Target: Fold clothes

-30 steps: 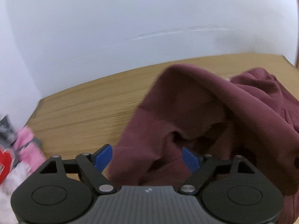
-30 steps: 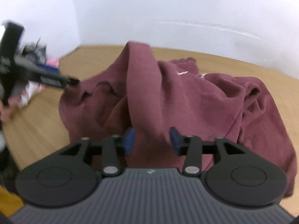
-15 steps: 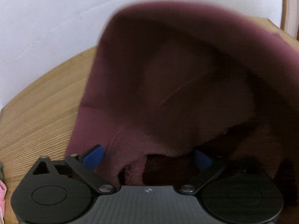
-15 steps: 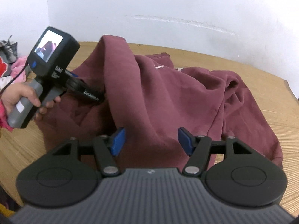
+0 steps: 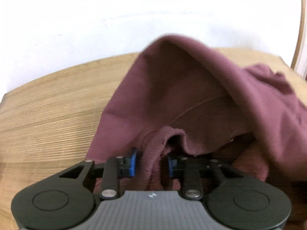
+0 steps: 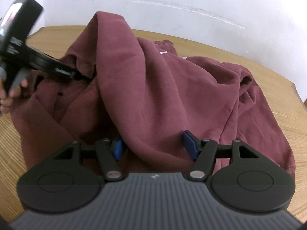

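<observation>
While half a second ago my left gripper [image 5: 151, 162] had its fingers spread wide around a dark mass of cloth, they have now drawn in on the ribbed hem of the maroon sweatshirt [image 5: 201, 99], which stands pinched between the blue pads at the lower middle of the left view. I read that as a closed grasp on the hem. The cloth behind it rises in a tent toward the upper middle of the frame, lower than it stood a moment back, with more of the wooden worktop [image 5: 48, 103] showing on the left.

On the right side the change runs the other way. My right gripper [image 6: 155, 147] has its fingers wider apart than a second ago, with a thick ridge of sweatshirt [image 6: 163, 88] lying between them and touching neither pad that I can see; so I take it as released. In that view the left tool [image 6: 23, 44] sits at the upper left edge, blurred, its nose buried in the fabric.

The garment lies heaped across the middle of the worktop, one sleeve bunched at the right. My judgement: the hold has passed to the left, so the hem can be drawn out flat; folding proper has not begun.
</observation>
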A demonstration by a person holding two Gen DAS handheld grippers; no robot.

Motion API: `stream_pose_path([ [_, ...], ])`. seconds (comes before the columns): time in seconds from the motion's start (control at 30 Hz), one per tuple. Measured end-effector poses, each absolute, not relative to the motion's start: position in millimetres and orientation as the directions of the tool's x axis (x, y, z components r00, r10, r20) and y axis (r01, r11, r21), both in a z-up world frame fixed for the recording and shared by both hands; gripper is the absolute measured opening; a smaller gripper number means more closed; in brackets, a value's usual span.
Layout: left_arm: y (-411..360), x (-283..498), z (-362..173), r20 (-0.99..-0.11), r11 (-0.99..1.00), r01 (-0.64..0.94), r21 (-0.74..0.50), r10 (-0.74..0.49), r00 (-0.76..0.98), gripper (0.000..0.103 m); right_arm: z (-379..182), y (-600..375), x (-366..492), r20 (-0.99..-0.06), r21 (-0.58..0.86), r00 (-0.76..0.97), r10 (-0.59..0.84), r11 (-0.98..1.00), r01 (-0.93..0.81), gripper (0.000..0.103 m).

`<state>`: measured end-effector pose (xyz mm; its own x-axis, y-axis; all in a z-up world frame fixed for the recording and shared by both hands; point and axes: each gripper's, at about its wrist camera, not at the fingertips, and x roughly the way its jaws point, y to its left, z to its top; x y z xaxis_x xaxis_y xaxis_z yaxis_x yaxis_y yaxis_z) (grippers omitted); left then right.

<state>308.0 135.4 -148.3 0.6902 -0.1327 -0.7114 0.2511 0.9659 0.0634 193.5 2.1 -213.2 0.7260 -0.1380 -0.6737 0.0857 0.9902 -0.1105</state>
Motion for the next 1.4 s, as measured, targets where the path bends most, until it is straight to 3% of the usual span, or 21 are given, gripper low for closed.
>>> stream_pose_path([
  [0.07,139,294,-139,-0.696,0.971,0.231,0.054,-0.129,0.706,0.022,-211,-4,192,-0.662,-0.080,0.741,-0.112,0.994,0.079,0.058],
  [0.13,142,280,-131,-0.680,0.976,0.212,0.059,-0.116,0.724,0.010,-207,-12,187,-0.645,-0.047,0.759,-0.088,0.996,0.076,0.053],
  [0.23,137,271,-122,-0.667,0.963,0.244,0.111,-0.110,0.737,0.012,-202,-27,186,-0.636,0.046,0.771,-0.015,0.997,0.058,0.021],
  [0.33,130,263,-130,-0.686,0.933,0.314,0.175,-0.113,0.719,0.028,-197,-45,185,-0.621,0.156,0.781,0.067,0.987,0.040,0.020],
  [0.4,117,260,-141,-0.667,0.905,0.333,0.266,-0.077,0.741,0.068,-191,-59,184,-0.602,0.230,0.792,0.102,0.972,0.049,0.020],
  [0.43,111,256,-146,-0.648,0.890,0.330,0.315,-0.052,0.760,0.074,-188,-66,184,-0.595,0.258,0.795,0.117,0.965,0.051,0.020],
  [0.5,98,254,-159,-0.629,0.869,0.329,0.370,-0.027,0.777,0.074,-182,-76,184,-0.588,0.284,0.798,0.133,0.958,0.049,0.020],
  [0.67,98,294,-155,-0.667,0.910,0.318,0.267,-0.064,0.742,0.074,-179,-79,182,-0.609,0.229,0.784,0.118,0.973,0.031,0.024],
  [0.73,103,300,-156,-0.667,0.925,0.301,0.231,-0.075,0.742,0.068,-183,-75,184,-0.629,0.194,0.771,0.100,0.981,0.031,0.029],
  [0.8,112,307,-157,-0.671,0.940,0.287,0.182,-0.095,0.736,0.037,-186,-67,184,-0.642,0.138,0.764,0.068,0.990,0.027,0.041],
  [0.83,118,307,-155,-0.675,0.950,0.283,0.133,-0.122,0.727,0.034,-188,-63,184,-0.646,0.104,0.762,0.049,0.994,0.025,0.049],
  [0.9,127,308,-153,-0.675,0.960,0.272,0.058,-0.163,0.719,0.024,-191,-53,184,-0.645,0.048,0.764,0.020,0.999,0.015,0.051],
  [1.0,135,304,-149,-0.681,0.953,0.300,0.042,-0.192,0.707,0.022,-193,-40,186,-0.649,-0.006,0.761,0.000,1.000,-0.005,0.051],
  [1.1,132,307,-156,-0.698,0.938,0.332,0.100,-0.172,0.696,0.035,-195,-30,189,-0.651,-0.024,0.759,-0.001,1.000,-0.019,0.052],
  [1.17,129,316,-161,-0.698,0.935,0.336,0.116,-0.164,0.697,0.036,-197,-26,192,-0.657,-0.032,0.753,-0.005,0.999,-0.022,0.052],
  [1.23,130,323,-163,-0.692,0.938,0.331,0.100,-0.173,0.701,0.029,-201,-23,196,-0.663,-0.055,0.748,-0.027,0.998,-0.013,0.052],
  [1.27,131,326,-164,-0.689,0.942,0.325,0.084,-0.181,0.702,0.018,-204,-22,200,-0.666,-0.071,0.744,-0.042,0.997,-0.007,0.051],
  [1.33,137,323,-157,-0.668,0.949,0.309,0.061,-0.191,0.719,0.011,-206,-26,203,-0.671,-0.062,0.740,-0.048,0.998,0.008,0.050],
  [1.4,143,315,-147,-0.636,0.958,0.282,0.058,-0.182,0.750,0.003,-206,-32,205,-0.673,-0.030,0.738,-0.039,0.999,0.025,0.032],
])
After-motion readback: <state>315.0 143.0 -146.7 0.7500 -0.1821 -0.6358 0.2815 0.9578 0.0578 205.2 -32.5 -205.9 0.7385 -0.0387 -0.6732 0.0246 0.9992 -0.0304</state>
